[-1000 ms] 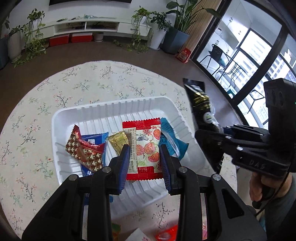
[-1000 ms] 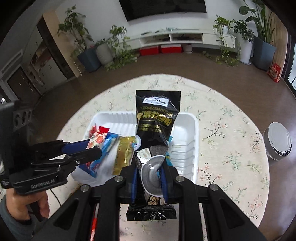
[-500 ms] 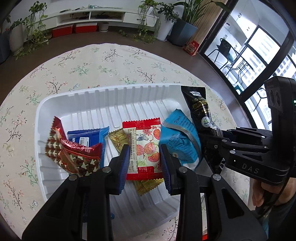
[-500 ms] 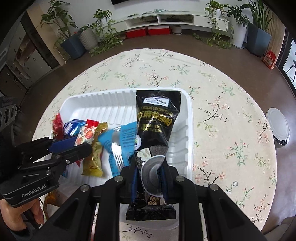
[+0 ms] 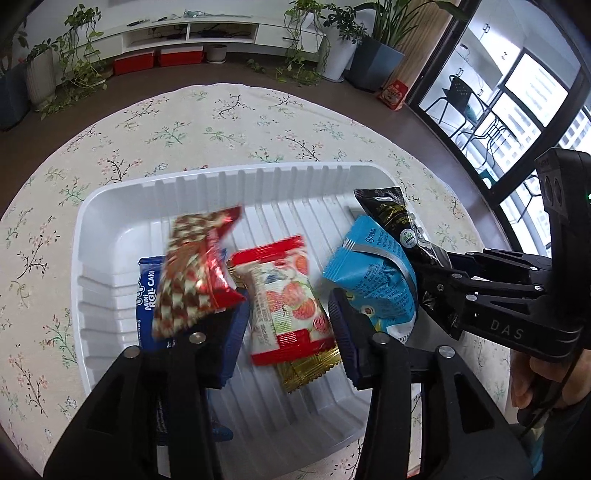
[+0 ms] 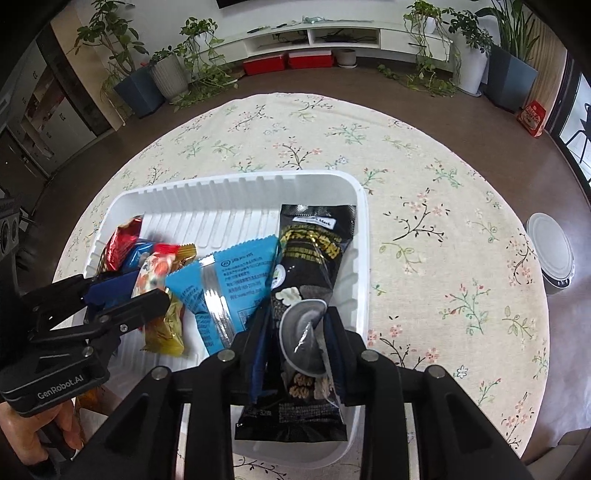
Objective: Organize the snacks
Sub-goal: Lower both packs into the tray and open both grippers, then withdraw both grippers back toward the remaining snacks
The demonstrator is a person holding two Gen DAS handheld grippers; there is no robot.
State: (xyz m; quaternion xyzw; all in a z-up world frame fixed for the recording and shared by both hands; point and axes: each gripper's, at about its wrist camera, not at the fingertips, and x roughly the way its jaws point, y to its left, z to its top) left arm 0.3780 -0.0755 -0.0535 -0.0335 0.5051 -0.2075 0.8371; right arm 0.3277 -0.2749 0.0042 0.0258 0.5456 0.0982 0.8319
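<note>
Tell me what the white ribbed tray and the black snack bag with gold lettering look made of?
The white ribbed tray looks like thin moulded plastic: glossy, with pressed ridges along its walls and a slightly see-through rim. The black snack bag with gold lettering seems to be plastic film, glossy and creased, with a clear window showing nuts; foil lining cannot be told.

floral tablecloth (image 6: 424, 177); red boxes (image 6: 284, 61) under white shelf (image 6: 332, 33); potted plants (image 6: 166, 70); round white appliance (image 6: 550, 254)

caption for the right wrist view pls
Right gripper opening around a black snack bag laid in the white tray.
</note>
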